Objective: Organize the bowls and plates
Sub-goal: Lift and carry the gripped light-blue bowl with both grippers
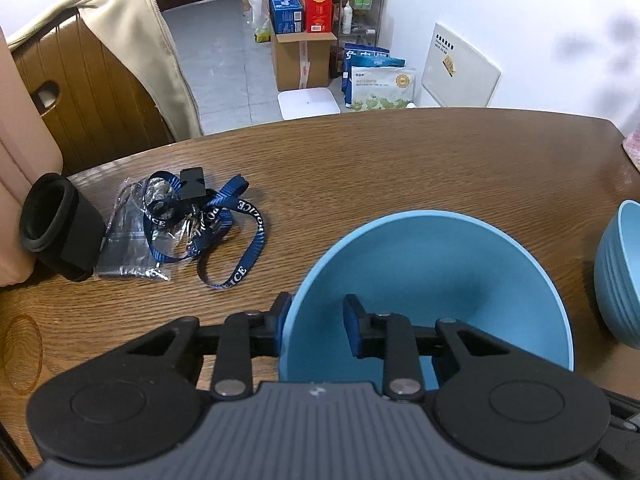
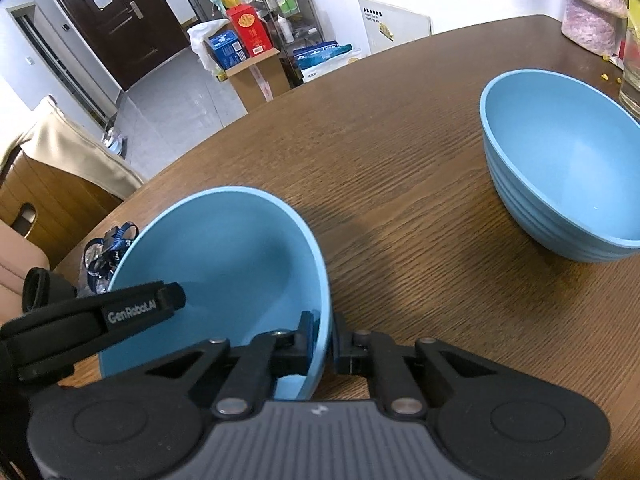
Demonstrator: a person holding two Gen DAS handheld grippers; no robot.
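Bowl [image 1: 424, 280] of light blue plastic sits on the wooden table [image 1: 400, 160], caught at opposite sides of its near rim. Right gripper [image 2: 326, 340] is pinched tight on the wall; left gripper [image 1: 316, 326] straddles it, right pad apparently clear. A second blue bowl [image 2: 560, 160] waits well off rightward, nearer the right hand.

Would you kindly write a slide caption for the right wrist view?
Right tool pinches the near blue bowl's rim on a wooden table; a second blue bowl sits apart.
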